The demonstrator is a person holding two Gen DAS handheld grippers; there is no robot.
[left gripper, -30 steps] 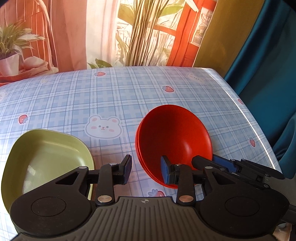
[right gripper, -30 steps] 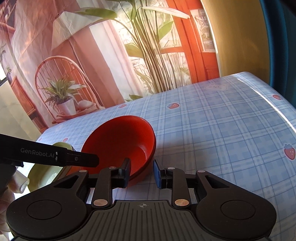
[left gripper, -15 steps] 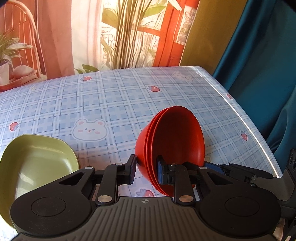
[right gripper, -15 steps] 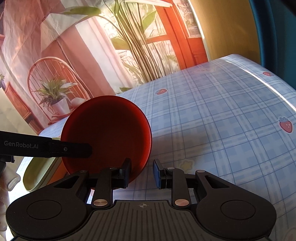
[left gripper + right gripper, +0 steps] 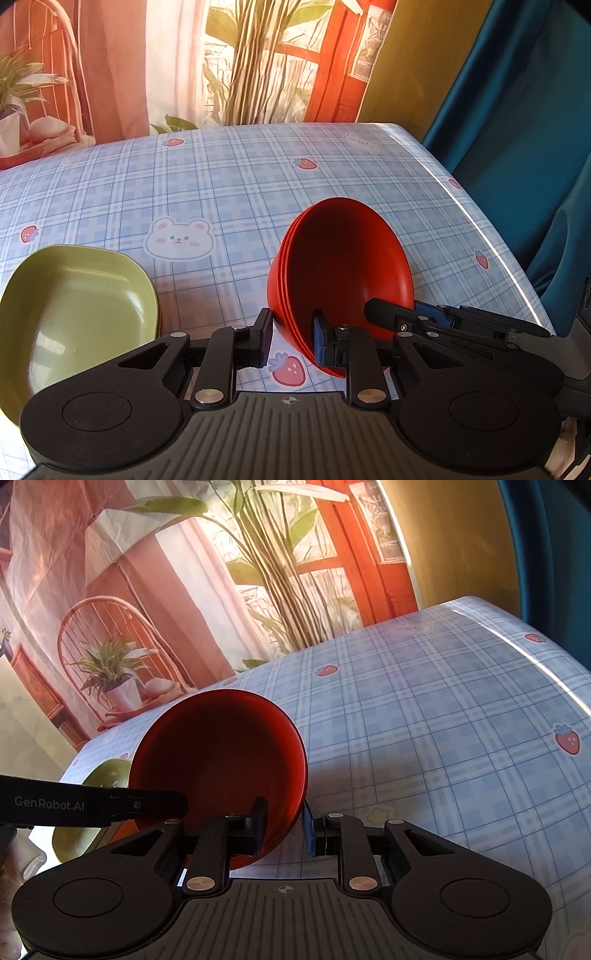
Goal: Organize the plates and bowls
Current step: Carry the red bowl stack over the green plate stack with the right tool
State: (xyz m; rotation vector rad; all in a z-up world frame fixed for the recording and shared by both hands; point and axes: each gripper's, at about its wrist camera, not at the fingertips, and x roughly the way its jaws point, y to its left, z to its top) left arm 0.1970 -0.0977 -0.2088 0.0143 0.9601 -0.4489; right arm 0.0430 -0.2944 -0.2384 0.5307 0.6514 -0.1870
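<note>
So both grippers, left [image 5: 291, 338] and right [image 5: 283, 825], are clenched on the tilted stack of red bowls [image 5: 343, 273] at centre frame; the green plates [image 5: 74, 310] at lower left await sorting.

I'm viewing low across the table [image 5: 258, 177] from both wrist cameras, facing the backdrop; both are sitting close to the tilted red bowls [image 5: 343, 266] [image 5: 221, 753], which they're sharing.

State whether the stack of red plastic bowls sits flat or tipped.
Tipped: the stack of red plastic bowls stands on edge, its opening facing sideways, rim between both grippers' fingers.
</note>
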